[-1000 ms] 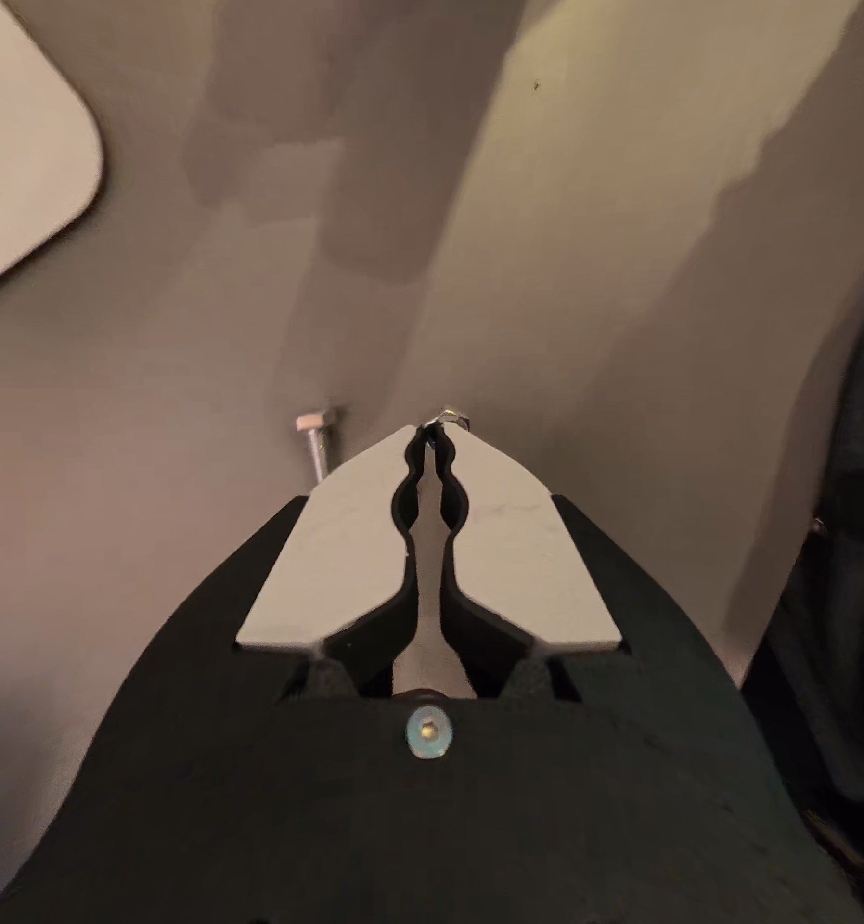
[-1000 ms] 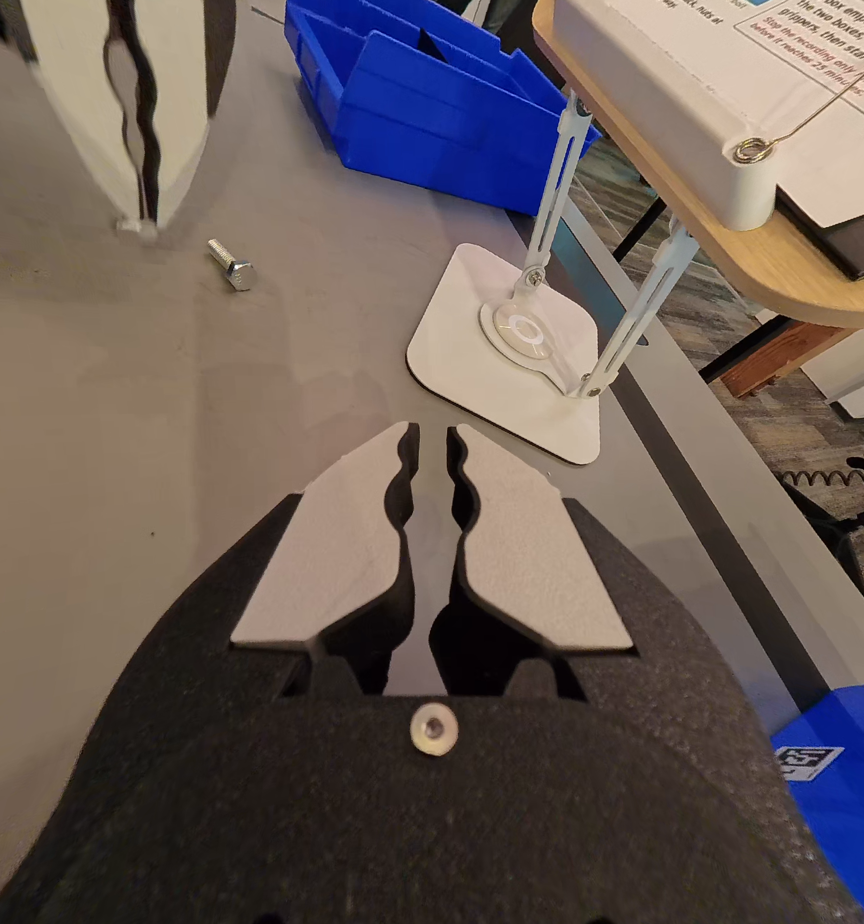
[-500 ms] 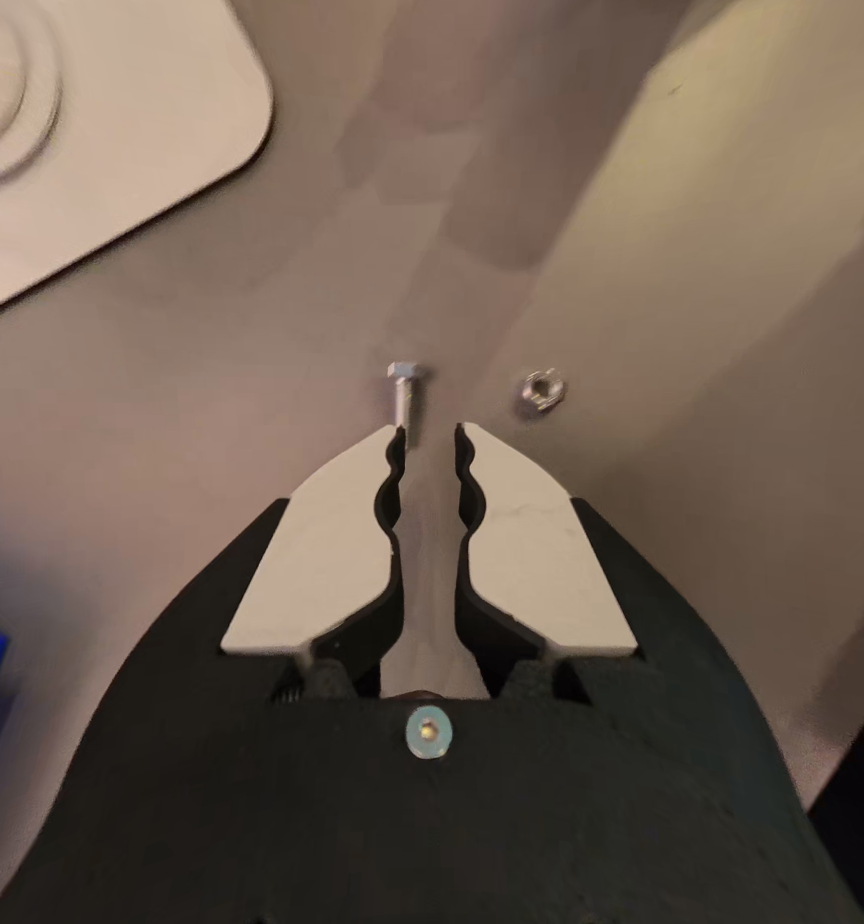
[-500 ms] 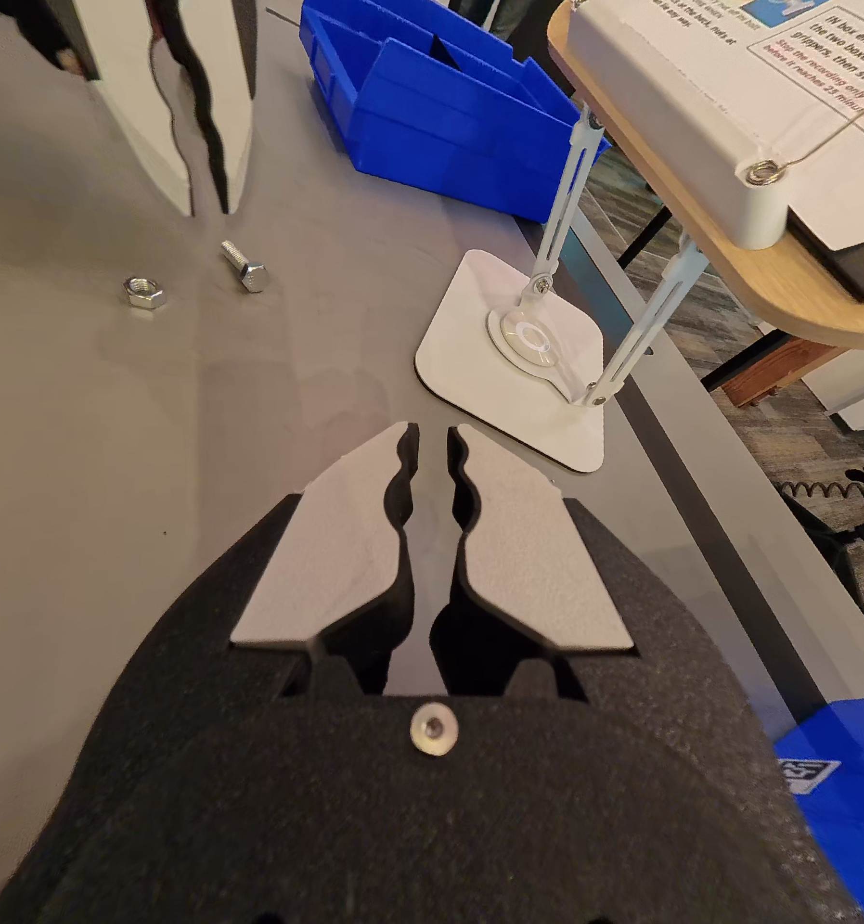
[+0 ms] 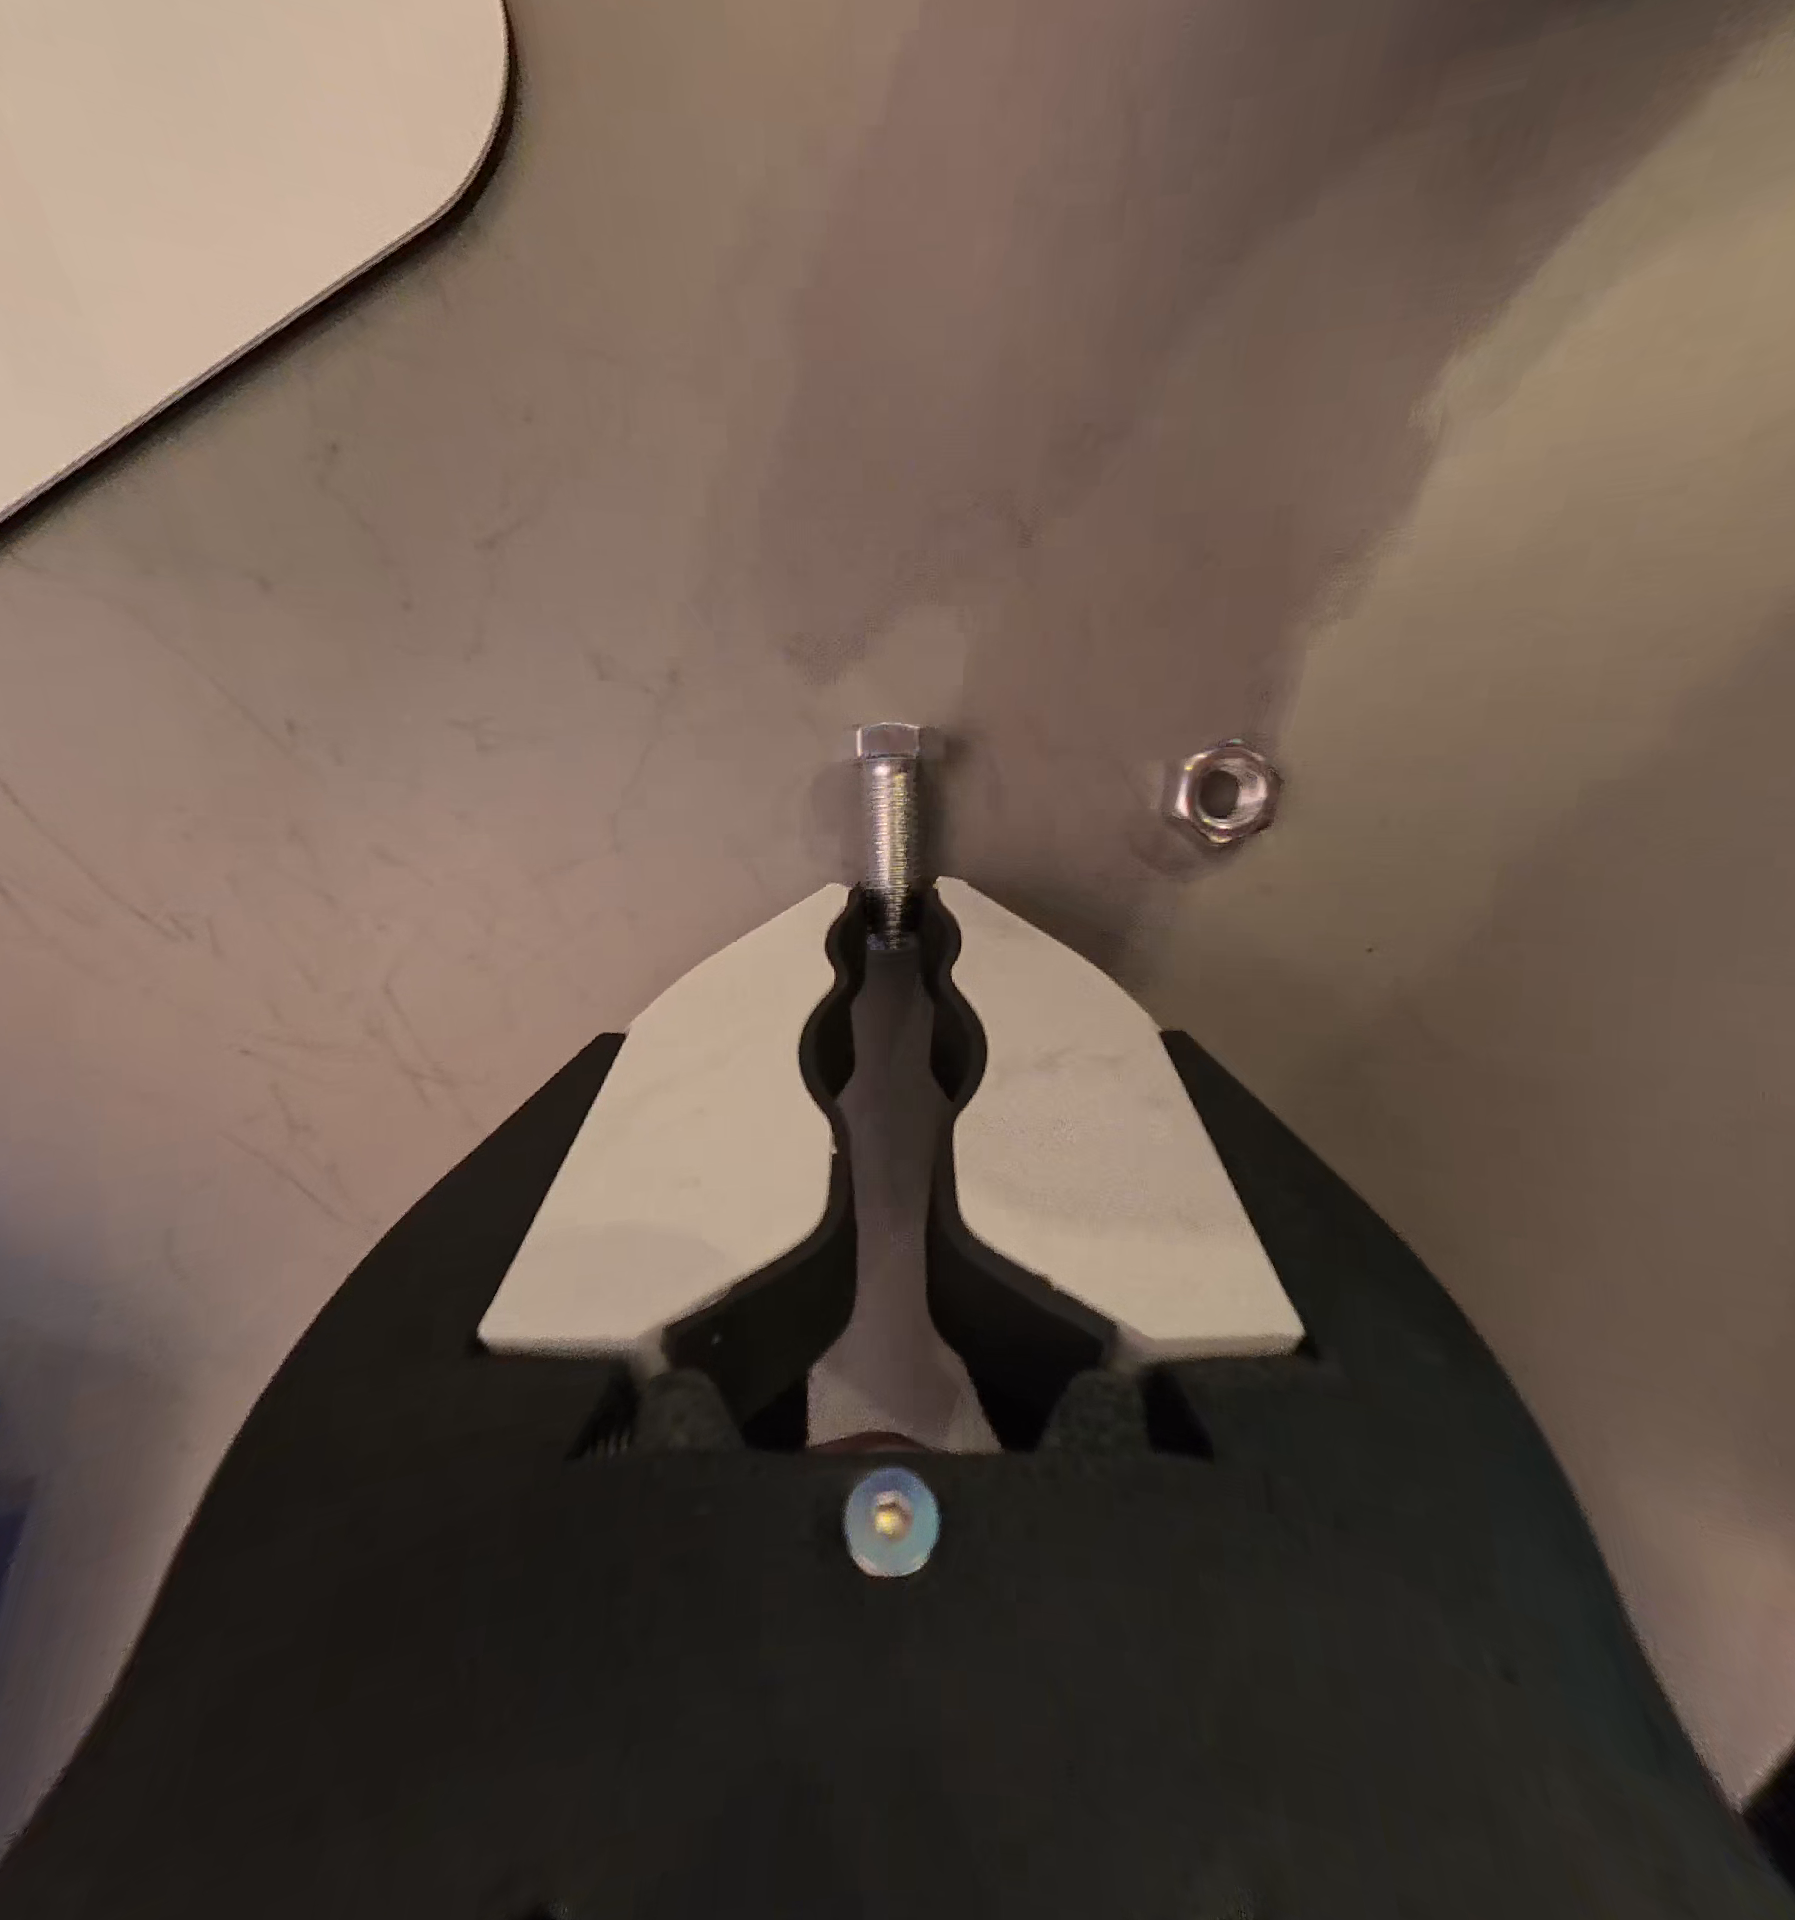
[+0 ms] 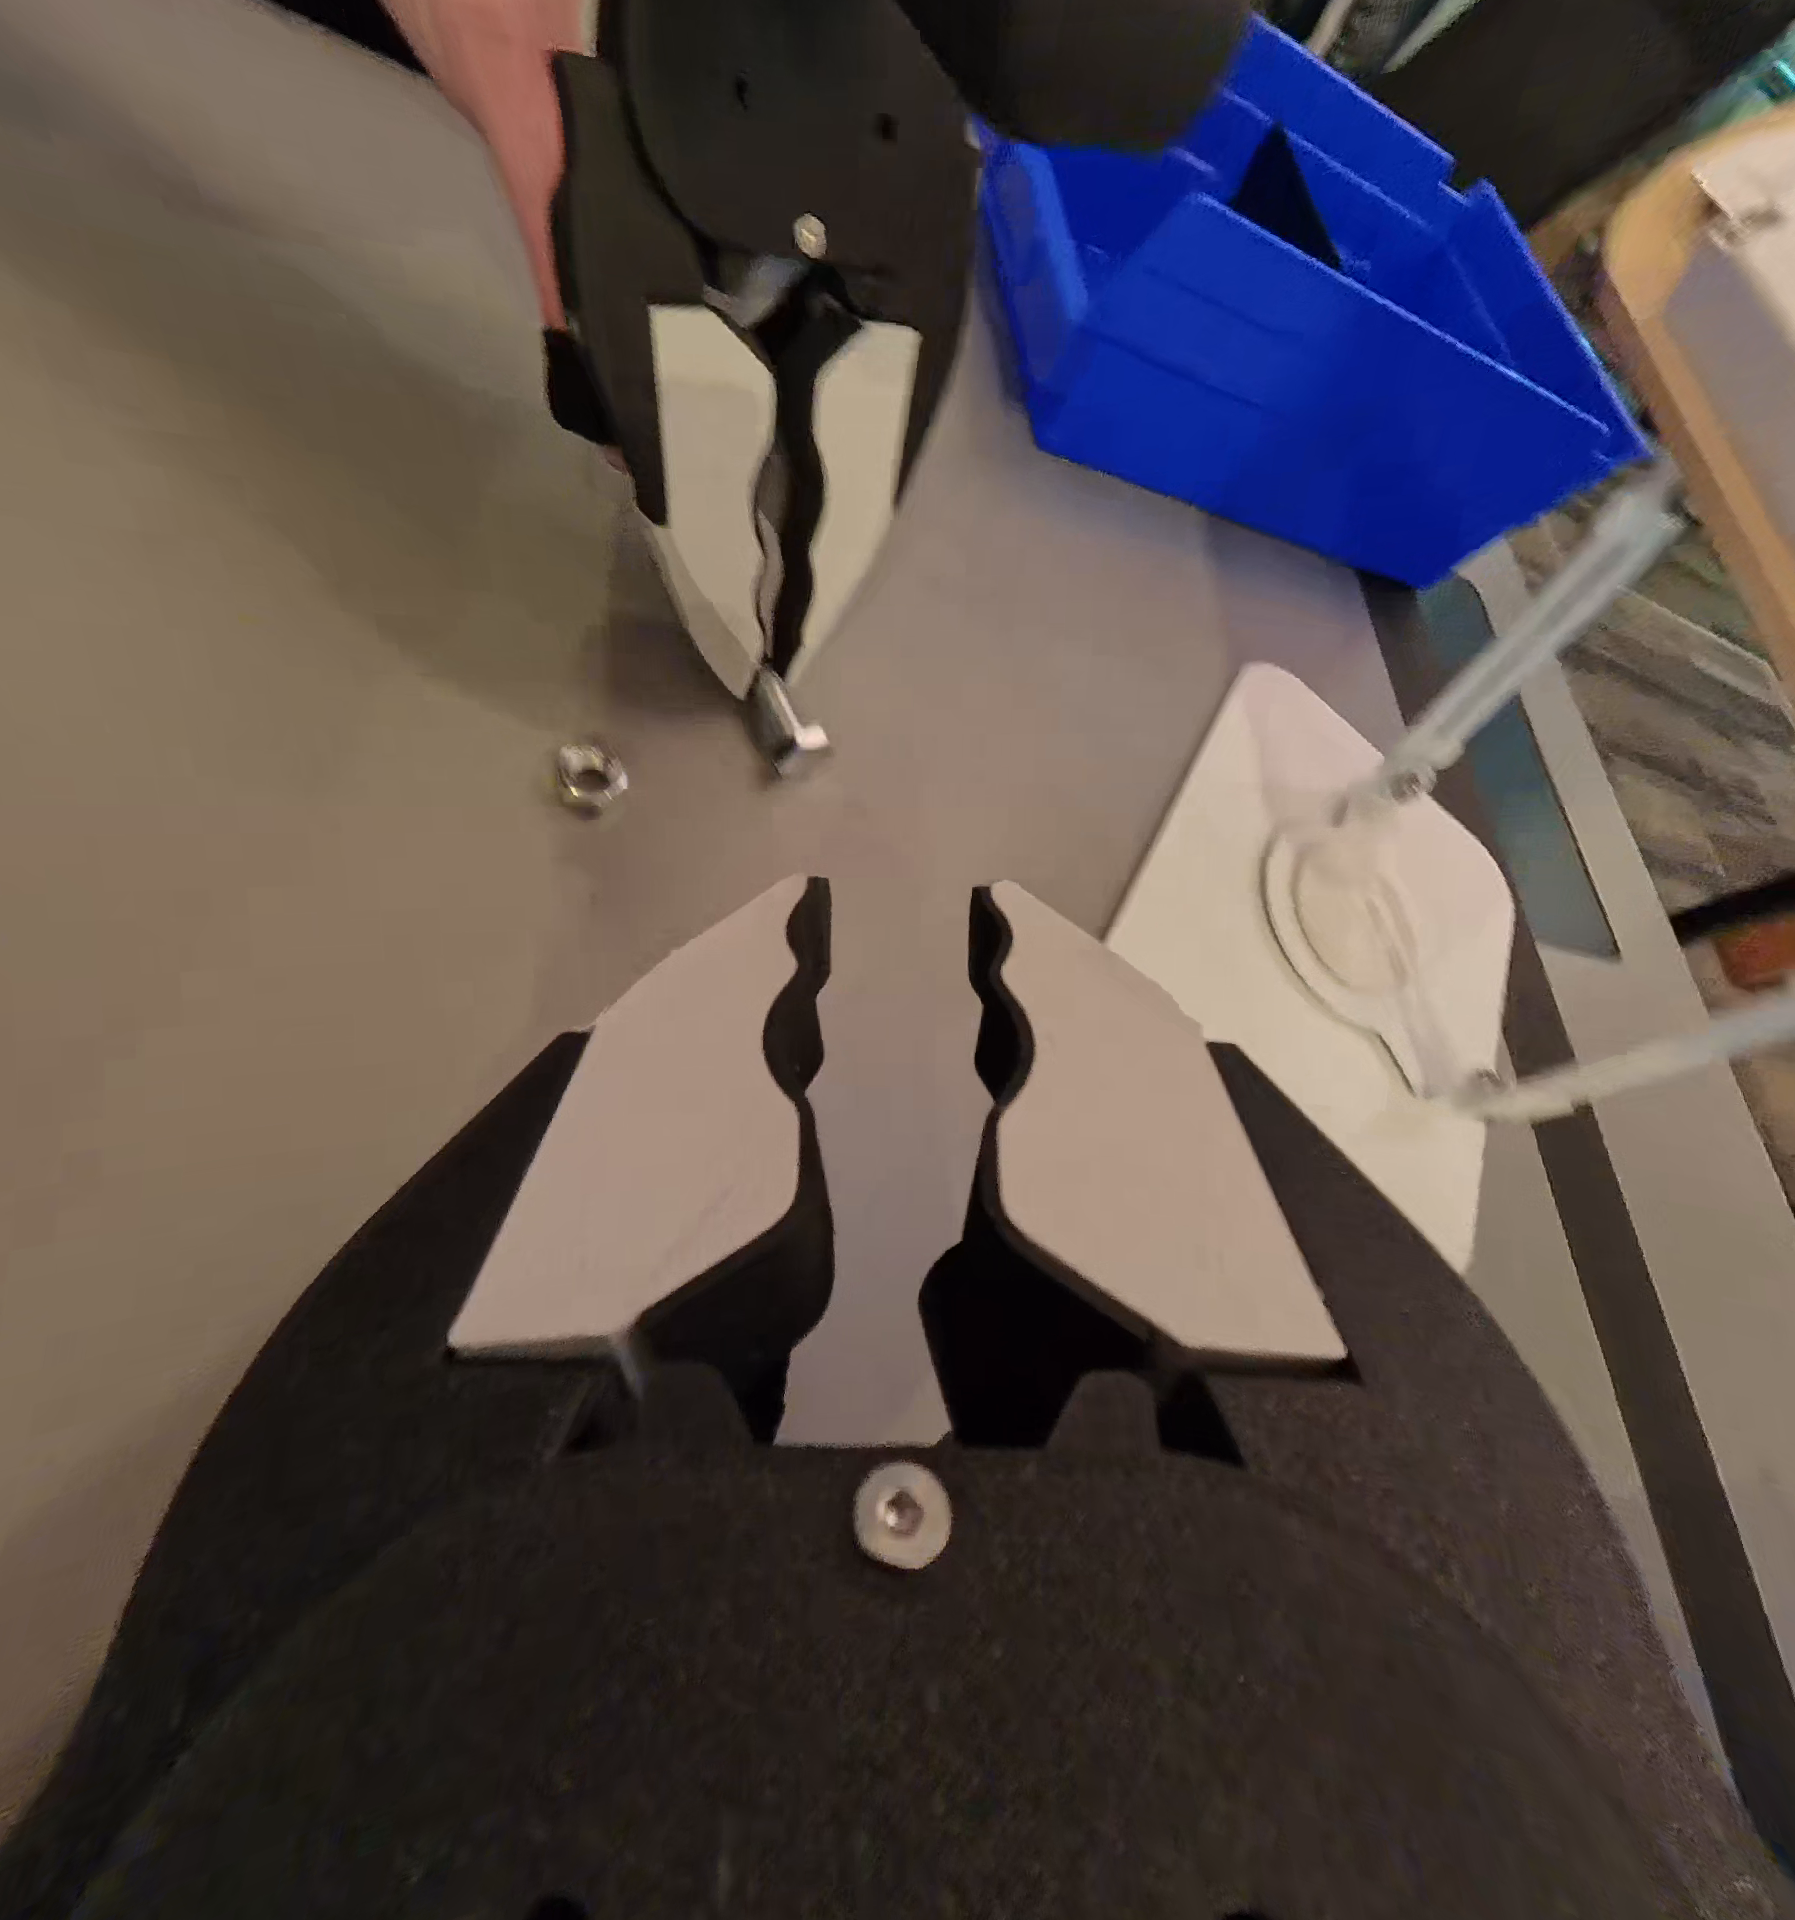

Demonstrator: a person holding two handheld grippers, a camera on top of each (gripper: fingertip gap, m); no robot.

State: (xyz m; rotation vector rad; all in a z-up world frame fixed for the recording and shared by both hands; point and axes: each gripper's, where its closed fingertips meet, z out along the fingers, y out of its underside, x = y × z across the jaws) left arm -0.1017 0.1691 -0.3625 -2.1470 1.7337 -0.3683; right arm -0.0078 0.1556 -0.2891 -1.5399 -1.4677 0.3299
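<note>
Because my left gripper [image 5: 891, 902] pinches only the threaded tip of the silver bolt [image 5: 888, 805], it could pivot or slip free beside the nut [image 5: 1223, 792]; my right gripper [image 6: 898, 902] hangs spread, empty, nearby.

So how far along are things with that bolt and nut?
The left tongs have closed on the bolt's threaded end. The nut lies loose on the grey table beside it, untouched. The right tongs are open and empty, facing the bolt.
</note>
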